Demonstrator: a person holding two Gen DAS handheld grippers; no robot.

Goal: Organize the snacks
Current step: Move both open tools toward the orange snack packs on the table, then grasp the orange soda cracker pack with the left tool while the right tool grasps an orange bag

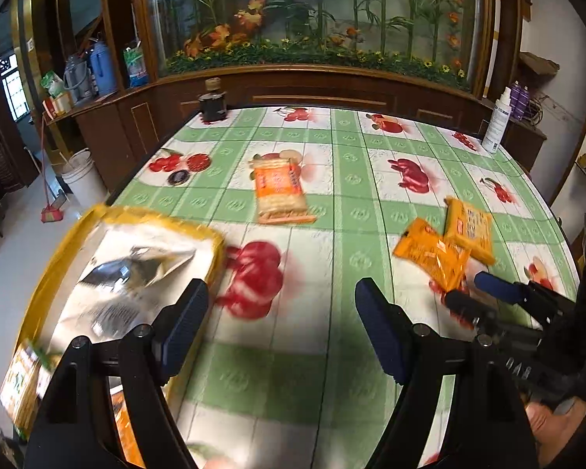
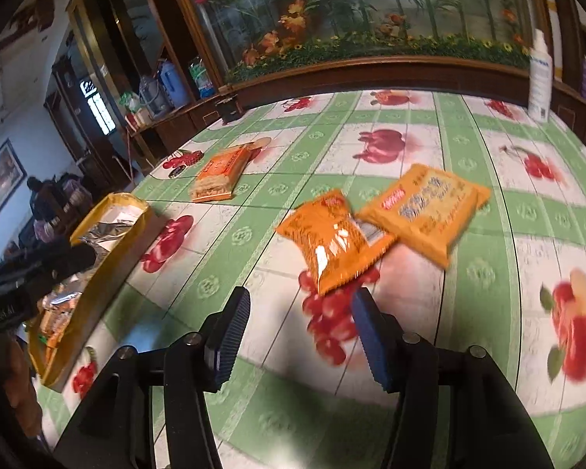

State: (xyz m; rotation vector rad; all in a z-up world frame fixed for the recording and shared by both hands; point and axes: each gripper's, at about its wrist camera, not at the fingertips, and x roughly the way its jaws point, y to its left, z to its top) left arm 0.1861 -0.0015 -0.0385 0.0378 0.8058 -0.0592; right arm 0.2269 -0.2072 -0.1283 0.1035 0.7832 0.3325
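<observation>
Inside, the yellow box point(image 1: 199, 230) holds silver packets point(image 1: 136, 269).

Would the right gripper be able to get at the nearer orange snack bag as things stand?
Probably yes. The right gripper is open and empty, the orange snack bag lies just ahead of it on the table, and nothing lies between them.
</observation>
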